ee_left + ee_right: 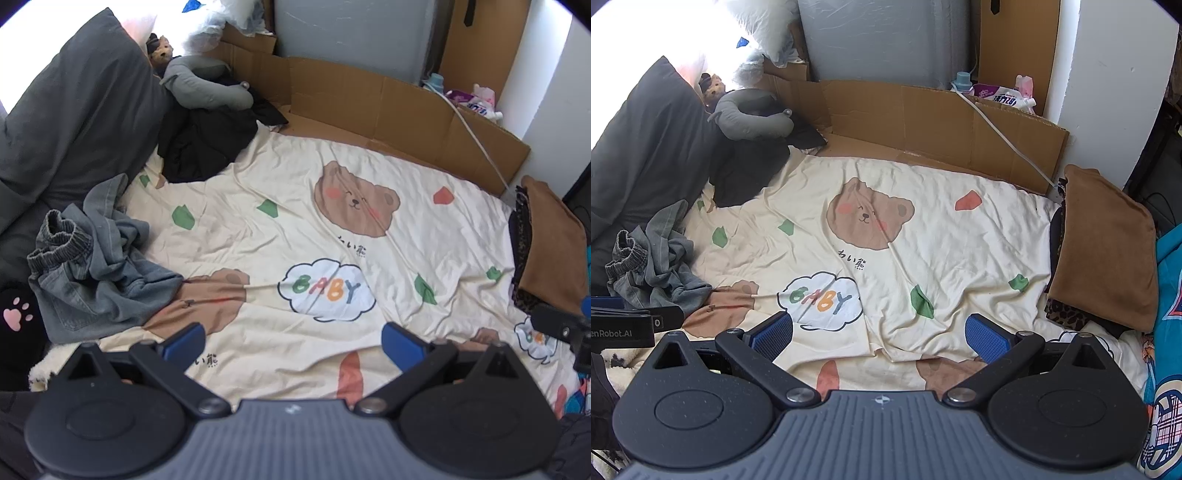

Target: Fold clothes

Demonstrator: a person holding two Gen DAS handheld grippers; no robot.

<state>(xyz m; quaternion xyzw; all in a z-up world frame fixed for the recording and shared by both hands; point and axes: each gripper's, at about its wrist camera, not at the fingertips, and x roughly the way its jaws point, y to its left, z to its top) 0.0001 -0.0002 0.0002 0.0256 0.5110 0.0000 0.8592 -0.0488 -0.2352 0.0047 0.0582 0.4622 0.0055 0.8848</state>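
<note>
While both tools gape empty, only the right view shows teal cloth (pixel 1167 258) — beside folded brown garment (pixel 1108 251).

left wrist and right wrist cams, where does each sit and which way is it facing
Left wrist: sits on the left claw, angled down over the cream bear-print bedsheet, crumpled grey-blue jeans nearby; its open blue pads show, plus the right claw's black tip at the edge.
Right wrist: sits on the open right claw, facing the same sheet, the folded brown cloth nearby.
Shared: sheet, jeans, brown cloth, cardboard wall.
</note>
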